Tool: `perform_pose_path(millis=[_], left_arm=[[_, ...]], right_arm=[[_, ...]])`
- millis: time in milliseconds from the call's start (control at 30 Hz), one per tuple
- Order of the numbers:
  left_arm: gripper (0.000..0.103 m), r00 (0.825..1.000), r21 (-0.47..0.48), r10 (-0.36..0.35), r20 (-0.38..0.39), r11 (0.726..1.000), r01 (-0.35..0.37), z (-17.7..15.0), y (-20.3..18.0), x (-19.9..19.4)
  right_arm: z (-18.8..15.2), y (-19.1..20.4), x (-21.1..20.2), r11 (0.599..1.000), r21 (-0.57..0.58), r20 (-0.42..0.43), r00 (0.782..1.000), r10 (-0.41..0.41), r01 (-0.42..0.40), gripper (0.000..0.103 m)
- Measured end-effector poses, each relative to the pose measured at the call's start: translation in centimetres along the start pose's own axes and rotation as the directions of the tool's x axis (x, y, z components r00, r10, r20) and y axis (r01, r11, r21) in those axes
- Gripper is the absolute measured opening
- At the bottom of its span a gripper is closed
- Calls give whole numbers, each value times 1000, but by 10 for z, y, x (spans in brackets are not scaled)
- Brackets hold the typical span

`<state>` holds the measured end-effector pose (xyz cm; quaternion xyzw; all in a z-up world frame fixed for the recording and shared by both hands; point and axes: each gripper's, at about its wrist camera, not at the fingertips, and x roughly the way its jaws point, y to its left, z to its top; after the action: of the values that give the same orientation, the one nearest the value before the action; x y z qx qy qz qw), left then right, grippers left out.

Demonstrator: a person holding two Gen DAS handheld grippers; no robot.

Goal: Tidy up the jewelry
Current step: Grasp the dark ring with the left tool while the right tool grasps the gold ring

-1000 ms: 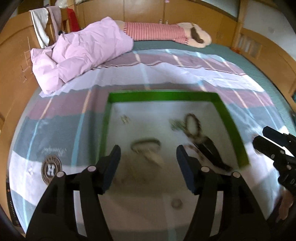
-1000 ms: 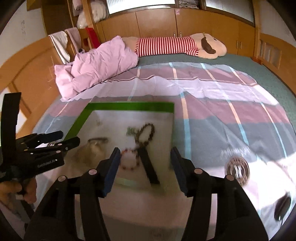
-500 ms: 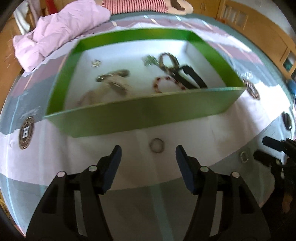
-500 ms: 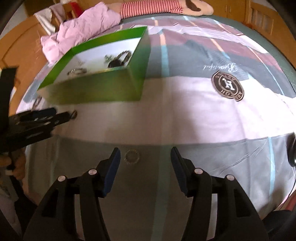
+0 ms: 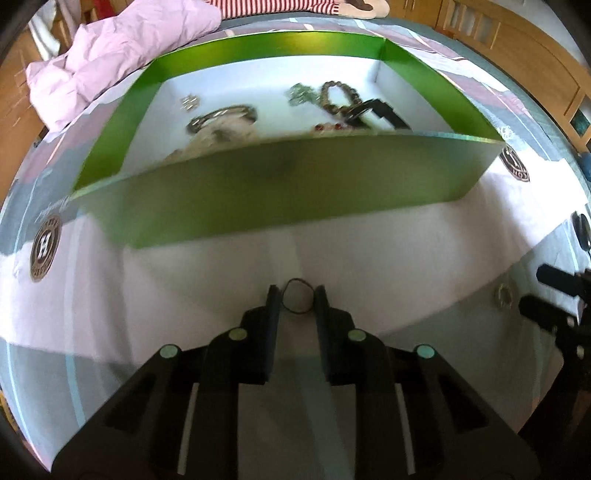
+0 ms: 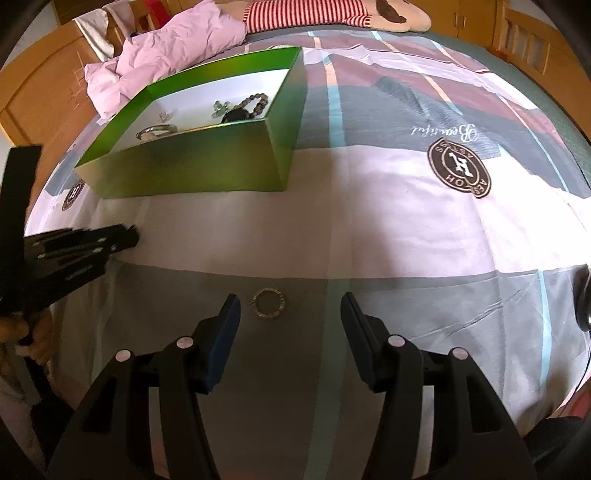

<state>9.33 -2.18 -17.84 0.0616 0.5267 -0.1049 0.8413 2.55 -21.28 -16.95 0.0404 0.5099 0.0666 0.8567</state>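
A green box [image 5: 280,192] with a white inside stands on the bed and holds several bracelets and small pieces; it also shows in the right wrist view [image 6: 192,173]. My left gripper [image 5: 297,295] has closed on a thin dark ring [image 5: 297,297] lying on the bedsheet in front of the box. My right gripper [image 6: 290,306] is open, low over the sheet, with a beaded metal ring [image 6: 268,302] lying between its fingers, nearer the left one. That ring also shows in the left wrist view [image 5: 505,295].
A pink blanket [image 6: 177,48] and a striped plush toy [image 6: 332,14] lie at the far end of the bed. Wooden bed frame and cupboards surround it. A dark round object [image 5: 581,229] lies at the right edge of the sheet.
Both grippers dropped from over the box to the sheet in front of it. My left gripper's fingers closed around the dark ring. My right gripper came down over the beaded ring.
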Motion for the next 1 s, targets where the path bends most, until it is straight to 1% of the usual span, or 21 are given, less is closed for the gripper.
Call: perform_pose_path(millis=[100, 233, 267, 300, 333, 367, 433, 467, 633, 700, 733, 767, 867, 1000], left_arm=[[20, 1000, -18, -10, -3, 1000, 9, -12, 8, -8], [20, 1000, -36, -1, -4, 999, 1, -26, 11, -19], [23, 1000, -41, -6, 2, 999, 6, -28, 11, -21], [30, 1000, -46, -12, 5, 999, 12, -29, 10, -22], [33, 1000, -50, -14, 8, 999, 14, -31, 11, -23], [36, 1000, -56, -14, 12, 998, 14, -32, 12, -24], [37, 1000, -75, -22, 11, 997, 22, -35, 15, -23], [40, 1000, -90, -30, 10, 995, 30, -36, 17, -23], [45, 999, -144, -45, 21, 988, 48, -41, 32, -27], [46, 999, -155, -46, 25, 987, 49, -44, 36, -29], [46, 999, -157, -45, 25, 986, 48, -44, 38, -29], [46, 999, -157, -45, 25, 986, 48, -44, 38, -30], [46, 998, -147, -47, 29, 988, 51, -42, 34, -29], [47, 999, -116, -37, 26, 992, 39, -38, 20, -25]], right_arm=[[0, 6, 6, 1000, -22, -10, 1000, 0, 0, 56], [-1, 11, 17, 999, -37, -34, 999, -11, 10, 56], [0, 13, 20, 999, -44, -35, 999, -21, 19, 56], [0, 14, 21, 998, -52, -31, 999, -28, 27, 56], [1, 16, 23, 997, -63, -28, 999, -40, 38, 56], [1, 19, 24, 996, -73, -25, 998, -51, 49, 46], [1, 27, 24, 992, -110, -22, 998, -63, 60, 29], [2, 30, 25, 991, -124, -23, 998, -61, 58, 25], [3, 56, 25, 982, -187, -23, 1000, -5, 0, 26], [7, 62, 22, 983, -186, -11, 1000, 9, -10, 33], [7, 62, 19, 984, -177, -8, 1000, 20, -21, 38], [9, 60, 17, 986, -167, -6, 1000, 29, -29, 40], [8, 56, 13, 987, -161, -5, 1000, 9, -10, 43], [0, 47, 15, 989, -146, -24, 1000, -2, -1, 44]])
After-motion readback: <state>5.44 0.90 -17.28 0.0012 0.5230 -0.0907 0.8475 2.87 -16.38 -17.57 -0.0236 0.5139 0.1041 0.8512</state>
